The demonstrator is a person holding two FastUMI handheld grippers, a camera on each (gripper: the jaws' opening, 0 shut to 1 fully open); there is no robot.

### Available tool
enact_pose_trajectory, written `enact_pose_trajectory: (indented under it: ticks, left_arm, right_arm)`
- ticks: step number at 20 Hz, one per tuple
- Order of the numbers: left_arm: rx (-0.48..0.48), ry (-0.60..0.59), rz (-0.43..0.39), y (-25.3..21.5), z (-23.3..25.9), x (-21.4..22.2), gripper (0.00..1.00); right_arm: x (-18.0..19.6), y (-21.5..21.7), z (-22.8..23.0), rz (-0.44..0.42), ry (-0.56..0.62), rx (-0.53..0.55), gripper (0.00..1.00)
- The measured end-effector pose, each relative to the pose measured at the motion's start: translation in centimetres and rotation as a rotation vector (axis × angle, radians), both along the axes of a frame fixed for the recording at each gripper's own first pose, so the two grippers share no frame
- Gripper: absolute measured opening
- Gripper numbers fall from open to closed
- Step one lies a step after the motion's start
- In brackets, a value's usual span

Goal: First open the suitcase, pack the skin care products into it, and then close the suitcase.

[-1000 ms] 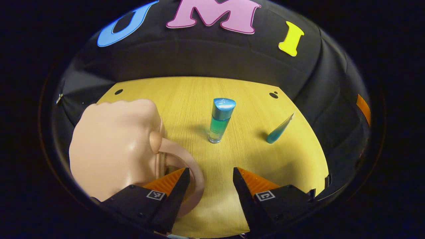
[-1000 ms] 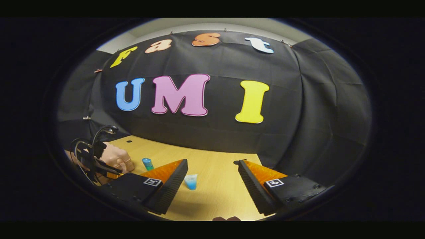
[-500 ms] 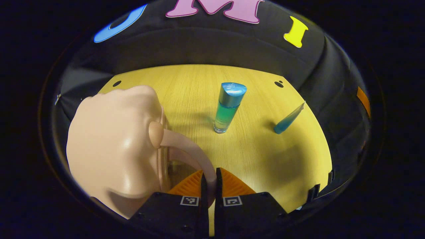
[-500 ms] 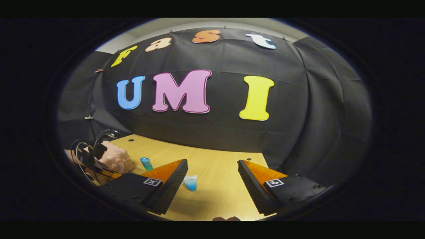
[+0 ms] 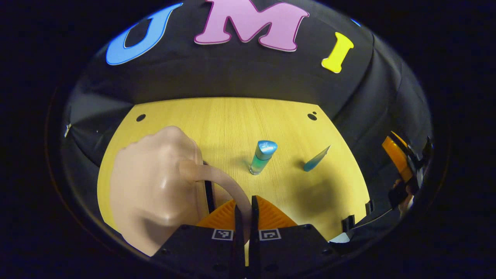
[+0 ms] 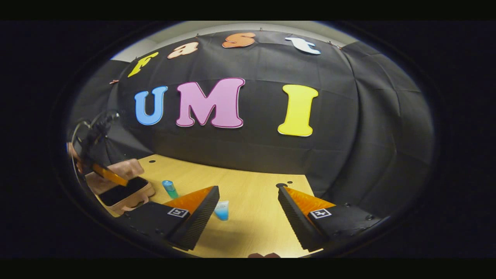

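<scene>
The left gripper (image 5: 244, 211) clamps the suitcase's handle (image 5: 221, 180), the lid (image 5: 155, 186) lifted ajar; the right gripper (image 6: 248, 211) hangs open above the table (image 6: 252, 232); farther off stand the bottle (image 5: 262, 157) and tube (image 5: 316, 159).

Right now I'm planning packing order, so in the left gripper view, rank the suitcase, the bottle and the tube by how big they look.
1. suitcase, by far the largest, though nearest the camera.
2. bottle.
3. tube, close to the bottle in length but thinner; seen edge-on, so unsure.
</scene>
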State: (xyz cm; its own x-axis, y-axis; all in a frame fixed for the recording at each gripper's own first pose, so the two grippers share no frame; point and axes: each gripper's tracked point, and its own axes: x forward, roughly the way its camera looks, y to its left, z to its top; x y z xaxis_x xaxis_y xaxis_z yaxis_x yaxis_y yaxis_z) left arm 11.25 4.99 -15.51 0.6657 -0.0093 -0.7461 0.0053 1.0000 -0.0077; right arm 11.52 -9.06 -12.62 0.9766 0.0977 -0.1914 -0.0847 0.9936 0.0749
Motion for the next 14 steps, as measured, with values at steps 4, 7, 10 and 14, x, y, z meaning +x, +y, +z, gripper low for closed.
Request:
enact_pose_trajectory:
  ticks: [4,7,10,14]
  left_arm:
    - [0.023,-0.152,0.054,5.8,8.3,-1.9,0.09]
    - [0.002,-0.236,0.116,11.7,11.8,-4.2,0.10]
    - [0.026,-0.296,0.161,18.6,14.5,-6.3,0.09]
    - [0.058,-0.302,0.215,28.2,15.3,-8.6,0.09]
  right_arm:
    - [0.2,2.9,1.8,0.013,-0.027,-0.002,0.97]
    - [0.3,5.8,3.7,0.008,-0.059,-0.024,0.97]
    - [0.6,9.7,5.5,0.010,-0.075,0.000,0.96]
    - [1.2,14.1,7.1,0.007,-0.083,-0.007,0.96]
